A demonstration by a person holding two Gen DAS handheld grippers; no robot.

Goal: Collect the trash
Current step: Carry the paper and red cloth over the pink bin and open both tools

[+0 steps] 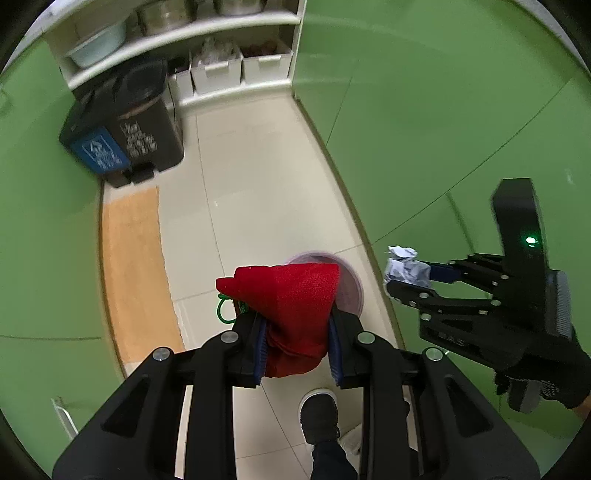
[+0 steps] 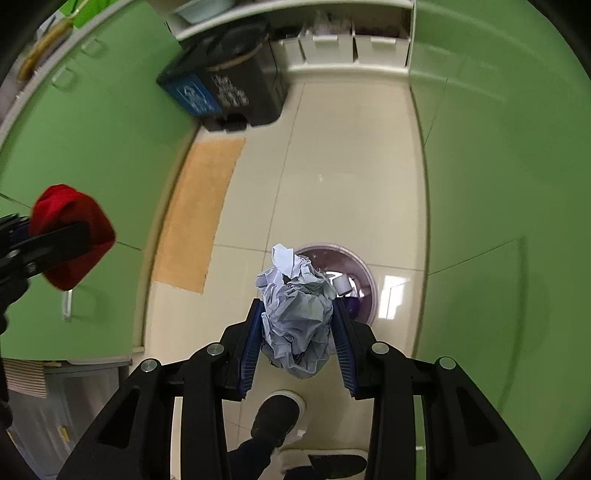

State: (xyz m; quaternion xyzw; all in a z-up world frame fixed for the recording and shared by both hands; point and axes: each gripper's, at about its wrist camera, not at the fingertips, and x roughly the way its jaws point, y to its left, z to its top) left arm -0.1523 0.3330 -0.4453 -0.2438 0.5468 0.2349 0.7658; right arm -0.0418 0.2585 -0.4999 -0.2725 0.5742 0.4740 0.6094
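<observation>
The tiled floor (image 1: pixel 258 166) is the biggest thing, running between green cabinet fronts (image 1: pixel 424 110) on both sides. I take the round purple bin (image 2: pixel 364 291) on this floor as the landmark; it stands close to the cabinets on the right side. Far beyond the bin, at the end of the floor, there is a white shelf unit (image 1: pixel 177 33) with white storage boxes (image 1: pixel 216 72) in its lowest level. In front of the shelf and to the left of the bin stands a black double trash can (image 1: pixel 125 122) with a blue label and pedals. An orange mat (image 1: pixel 136 266) lies on the floor left of the bin, along the left cabinets.

The left gripper (image 1: pixel 297 332) is above the floor, on the near side of the bin. Its jaws are pinching a red cloth (image 1: pixel 291 295), which hides part of the bin's rim in the left wrist view; a green loop (image 1: pixel 223 312) hangs from the cloth. The right gripper (image 2: pixel 297 343) is also on the near side of the bin, and its jaws are pressed on a crumpled paper ball (image 2: pixel 295 317), held above the bin's near edge. Inside the bin lies a small white object (image 2: pixel 341 284); I cannot tell what it is. Nearer than the bin, a dark shoe (image 2: pixel 275 417) is on the floor.
</observation>
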